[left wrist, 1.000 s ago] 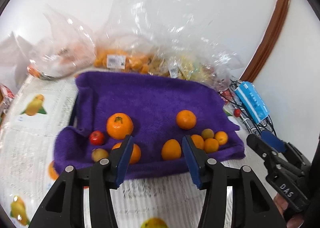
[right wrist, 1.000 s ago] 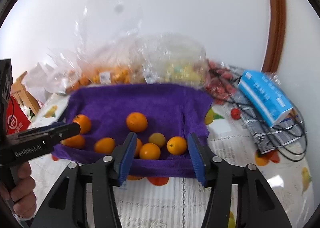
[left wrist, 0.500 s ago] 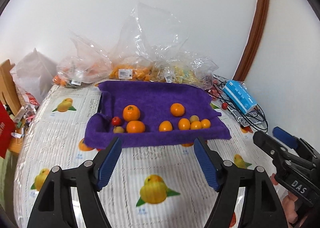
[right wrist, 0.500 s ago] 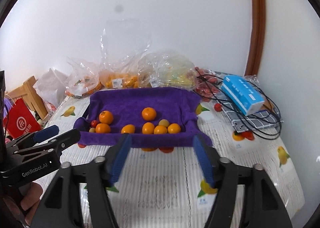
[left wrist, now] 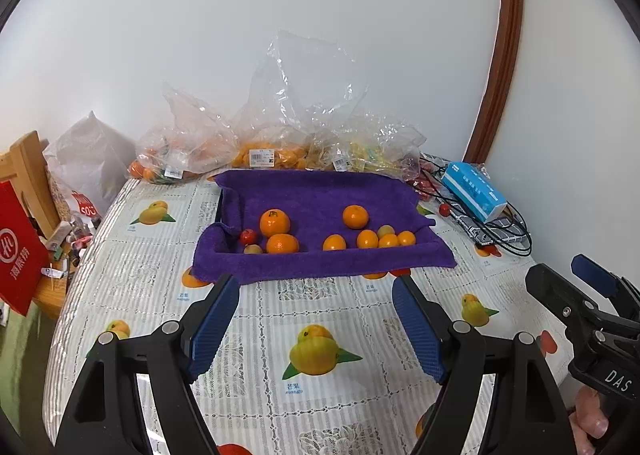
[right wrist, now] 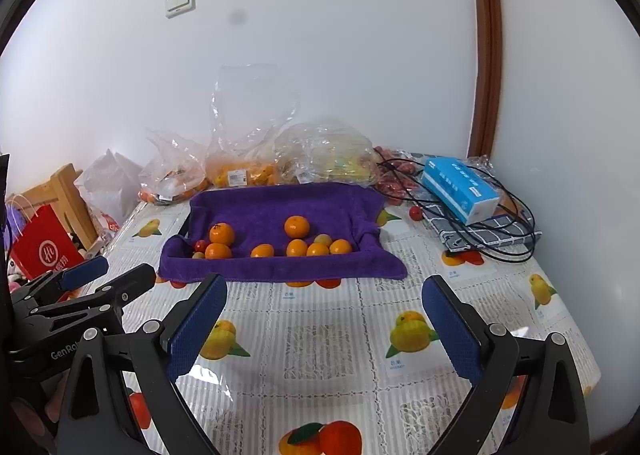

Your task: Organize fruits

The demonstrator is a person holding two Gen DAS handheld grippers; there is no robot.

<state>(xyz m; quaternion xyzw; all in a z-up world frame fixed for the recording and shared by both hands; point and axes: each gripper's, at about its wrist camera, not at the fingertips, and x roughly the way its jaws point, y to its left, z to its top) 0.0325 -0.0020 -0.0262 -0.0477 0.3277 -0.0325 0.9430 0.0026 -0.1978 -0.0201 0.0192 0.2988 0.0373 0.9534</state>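
Basically both empty: left gripper (left wrist: 316, 321) and right gripper (right wrist: 324, 321) have jaws opening, nothing between them, both well short of the purple towel (left wrist: 320, 195).

Risks, left to right of the towel:
- Small red fruit (left wrist: 248, 236) and oranges (left wrist: 275, 223) sit loose in the towel's near fold; a nudge likely rolls them.
- Clustered small oranges (left wrist: 378, 240) touch each other, so grabbing one may shove its neighbours.
- Black cables (right wrist: 500, 239) right of the towel could snag a gripper.

Worktop (left wrist: 320, 335) has a glossy fruit-print cover, probably slippery. Plastic bags (left wrist: 280, 127) behind the towel, white wall beyond.
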